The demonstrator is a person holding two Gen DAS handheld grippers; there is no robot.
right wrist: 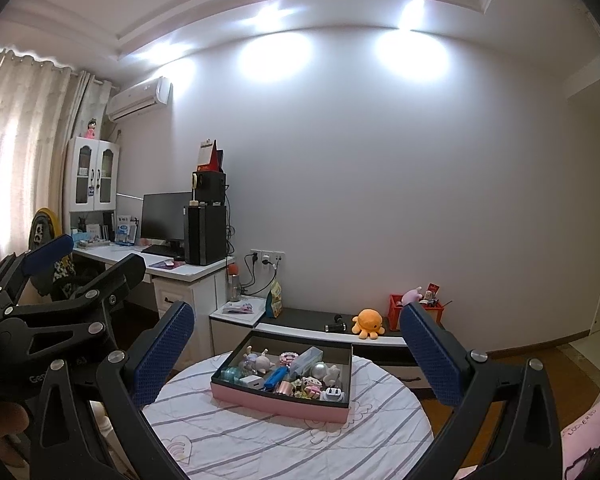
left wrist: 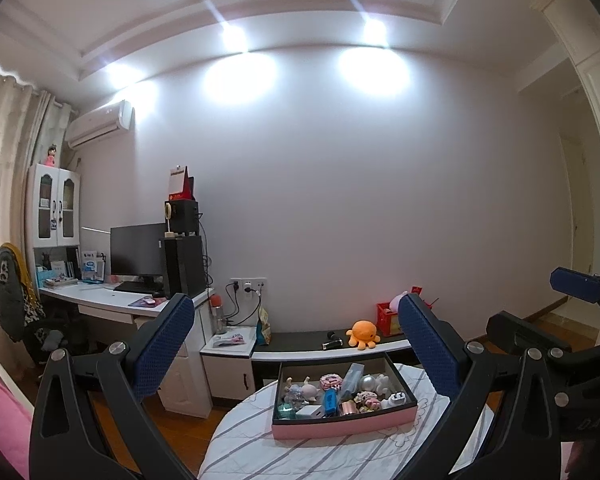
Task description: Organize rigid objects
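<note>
I hold the left gripper (left wrist: pixel 296 344) and the right gripper (right wrist: pixel 298 350) raised above the round table (right wrist: pixel 228 432), both with jaws spread wide and empty; their pads (left wrist: pixel 162 350) are blue with a fine knurled texture. A shallow rectangular box (right wrist: pixel 276 402), pink outside and dark inside, sits on the striped white cloth toward the table's far edge. It holds small hard items, among them a white plug adapter (right wrist: pixel 334 394) and a blue oblong piece (right wrist: pixel 276 376). The cloth nearest me lies bare.
</note>
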